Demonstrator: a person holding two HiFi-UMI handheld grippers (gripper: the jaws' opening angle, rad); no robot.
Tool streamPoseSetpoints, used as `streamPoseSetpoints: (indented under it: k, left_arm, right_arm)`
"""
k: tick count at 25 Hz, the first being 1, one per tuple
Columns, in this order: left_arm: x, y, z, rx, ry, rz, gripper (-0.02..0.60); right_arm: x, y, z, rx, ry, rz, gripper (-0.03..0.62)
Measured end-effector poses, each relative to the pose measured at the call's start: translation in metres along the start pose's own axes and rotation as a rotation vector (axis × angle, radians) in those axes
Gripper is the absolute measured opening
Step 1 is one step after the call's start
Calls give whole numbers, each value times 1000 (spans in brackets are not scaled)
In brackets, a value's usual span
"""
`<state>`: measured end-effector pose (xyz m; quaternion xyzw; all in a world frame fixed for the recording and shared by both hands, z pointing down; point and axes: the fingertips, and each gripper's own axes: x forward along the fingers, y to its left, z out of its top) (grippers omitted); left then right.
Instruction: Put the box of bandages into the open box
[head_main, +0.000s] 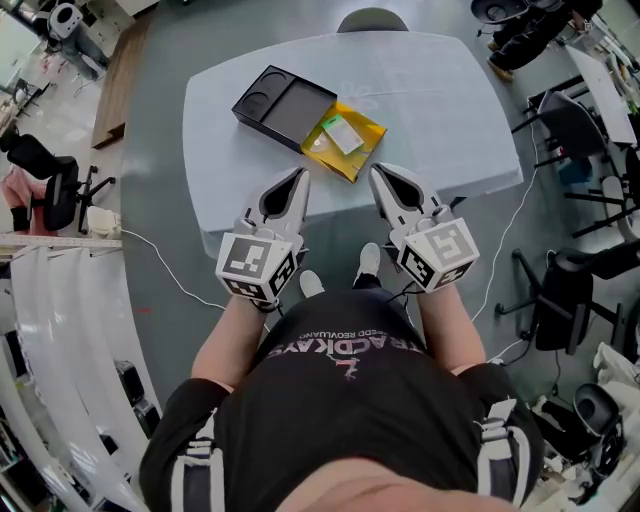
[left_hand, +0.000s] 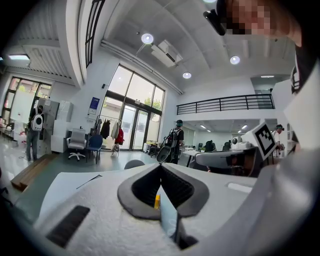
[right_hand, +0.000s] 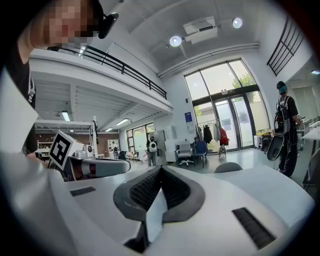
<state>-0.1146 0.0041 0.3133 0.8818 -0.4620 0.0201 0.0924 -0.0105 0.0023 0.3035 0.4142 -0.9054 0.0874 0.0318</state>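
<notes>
**Left gripper** (left_hand: 160, 169): the jaws were recorded as closed tip to tip, with nothing held. Through the narrow slit beneath the tips, a yellow sliver of the box of bandages (left_hand: 157, 201) was shown in the left gripper view only.

**Right gripper** (right_hand: 161, 170): the jaws were likewise recorded as brought together and empty. Only pale table surface was seen through the slit.

**Cross-views:** the right marker cube (left_hand: 263, 140) was caught at the right of the left gripper view. The left marker cube (right_hand: 62, 149) was caught at the left of the right gripper view. The room's glazed doors and a standing person with a backpack (left_hand: 175, 142) were shown in the gripper views but not in the head view. The open box was shown in neither gripper view.

**Head view:** the two grippers were seen side by side above the near edge of the table (head_main: 440, 100). Their tips were angled slightly toward each other and pointed away from the body. They were near the task items but clear of them. The forearms (head_main: 235, 340) were seen extended forward from the torso, roughly parallel.

**Task items:** the box of bandages, yellow with a pale label, lay flat on the table. It rested against the near right corner of the open box (head_main: 300, 110), outside it. The open box was black, empty and set at a diagonal.
</notes>
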Motion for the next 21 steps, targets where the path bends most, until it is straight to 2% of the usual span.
streamPoseSetpoints:
  k: [21]
  left_arm:
    - [-2, 4, 0, -1, -6, -35, 17]
  right_arm:
    - [3, 5, -1, -11, 6, -24, 11]
